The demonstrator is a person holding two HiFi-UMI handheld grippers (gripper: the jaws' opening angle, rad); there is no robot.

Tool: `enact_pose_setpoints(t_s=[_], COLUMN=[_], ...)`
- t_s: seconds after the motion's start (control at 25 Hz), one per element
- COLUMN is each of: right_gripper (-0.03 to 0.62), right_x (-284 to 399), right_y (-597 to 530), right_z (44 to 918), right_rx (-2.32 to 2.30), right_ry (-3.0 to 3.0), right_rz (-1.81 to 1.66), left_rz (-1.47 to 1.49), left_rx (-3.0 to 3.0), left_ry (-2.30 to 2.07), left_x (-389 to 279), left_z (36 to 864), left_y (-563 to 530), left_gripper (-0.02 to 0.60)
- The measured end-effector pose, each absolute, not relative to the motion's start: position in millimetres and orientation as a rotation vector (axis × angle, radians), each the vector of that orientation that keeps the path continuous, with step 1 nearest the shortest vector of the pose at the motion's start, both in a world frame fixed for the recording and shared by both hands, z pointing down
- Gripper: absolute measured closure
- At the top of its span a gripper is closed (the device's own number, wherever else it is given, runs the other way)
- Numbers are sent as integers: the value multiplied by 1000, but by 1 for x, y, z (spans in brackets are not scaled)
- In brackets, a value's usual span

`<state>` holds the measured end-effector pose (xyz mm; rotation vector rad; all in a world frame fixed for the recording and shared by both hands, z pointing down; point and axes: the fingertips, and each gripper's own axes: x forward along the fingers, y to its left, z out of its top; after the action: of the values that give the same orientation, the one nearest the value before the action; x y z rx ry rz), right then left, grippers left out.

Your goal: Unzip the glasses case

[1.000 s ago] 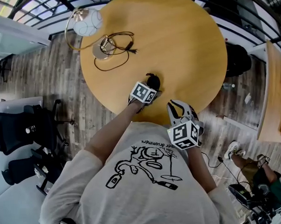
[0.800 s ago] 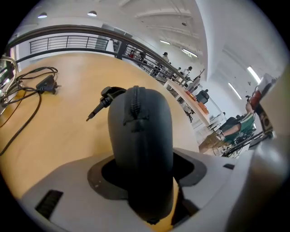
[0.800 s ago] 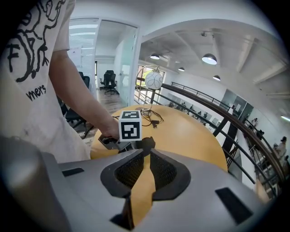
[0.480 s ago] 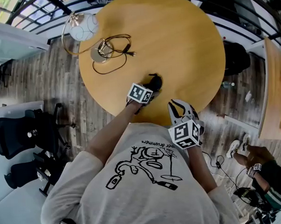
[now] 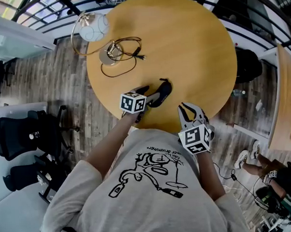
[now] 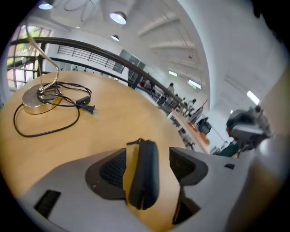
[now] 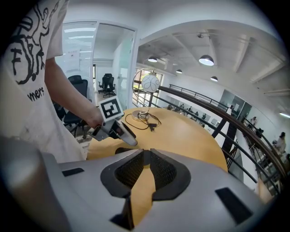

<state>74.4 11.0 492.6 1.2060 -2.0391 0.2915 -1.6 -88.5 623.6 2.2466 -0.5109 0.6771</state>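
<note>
Now our left gripper stands with its jaws spread wide. They have just been opening, and the glasses case lies between the pads with neither pad pressing on it, so we have let it go.

Half a second ago, in the head view, that gripper sat over the case and hid most of it. Since then it has drawn back toward us and to the left. The case now shows nearly whole on the table, lying aslant close to the near edge, just beyond the jaw tips.

A small pull tab sticks out at the case's far end. The shell looks closed along its length, though its near end is too dark for us to be sure. We judge the unzipping not yet begun. The release reads as a change of hold, and the tab is now free to be reached.

Our right gripper has kept its place to the right at the table's near edge, jaws together on nothing.

Farther off, the lamp and its cable sit at the far left, well apart from the case.
</note>
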Motion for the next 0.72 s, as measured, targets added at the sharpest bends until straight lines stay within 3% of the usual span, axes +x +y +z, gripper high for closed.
enact_pose_setpoints(t_s=[0.24,0.52,0.72], right_gripper=[563,563,563], right_x=[69,44,32], right_y=[-10,-25,-23], right_z=[452,387,352], right_rx=[1320,1416,1521], right_ry=[-2150,-2374,-2497], right_rz=[208,161,225], left_rz=[-97,-262,-277], left_rx=[2174,2276,2436], left_ry=[-362,-265,-431], left_x=[-5,-4,-16], left_z=[473,379,343], left_y=[-87,-54,-44], left_gripper=[310,420,543])
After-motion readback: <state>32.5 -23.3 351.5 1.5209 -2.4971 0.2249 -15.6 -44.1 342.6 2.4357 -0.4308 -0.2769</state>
